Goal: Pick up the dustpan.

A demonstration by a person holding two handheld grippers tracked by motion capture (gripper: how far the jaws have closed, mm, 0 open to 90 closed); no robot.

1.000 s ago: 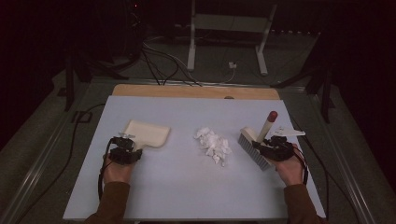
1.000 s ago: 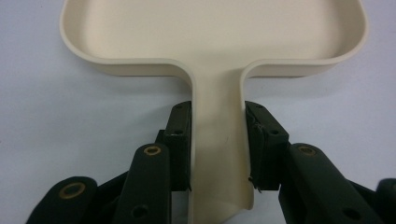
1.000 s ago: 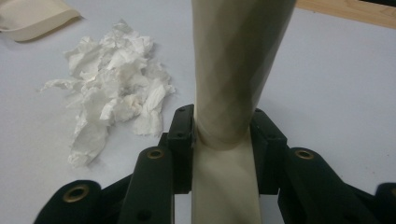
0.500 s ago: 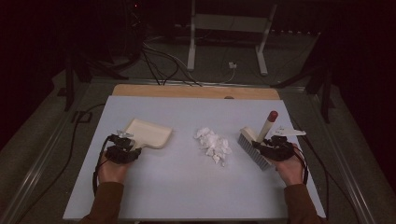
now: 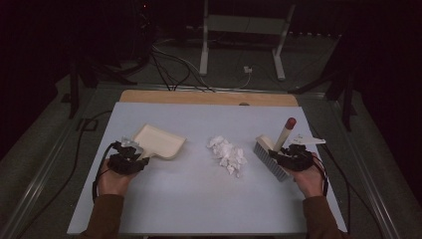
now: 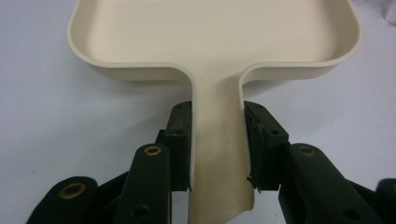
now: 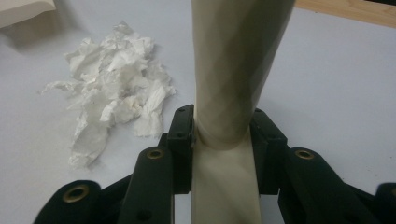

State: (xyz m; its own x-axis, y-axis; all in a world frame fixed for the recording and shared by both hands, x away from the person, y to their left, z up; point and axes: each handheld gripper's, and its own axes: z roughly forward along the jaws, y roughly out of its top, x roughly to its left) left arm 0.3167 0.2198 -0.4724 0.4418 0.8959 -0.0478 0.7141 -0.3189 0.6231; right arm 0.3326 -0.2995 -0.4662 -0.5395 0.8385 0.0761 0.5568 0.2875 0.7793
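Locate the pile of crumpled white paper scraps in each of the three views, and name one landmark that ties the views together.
High view: the pile of crumpled white paper scraps lies mid-table, between the cream plastic dustpan and the brush.
Left gripper view: not in it.
Right gripper view: the pile lies at the left, beside the brush handle.
Shared landmark: the pale blue tabletop, under everything in all three views.
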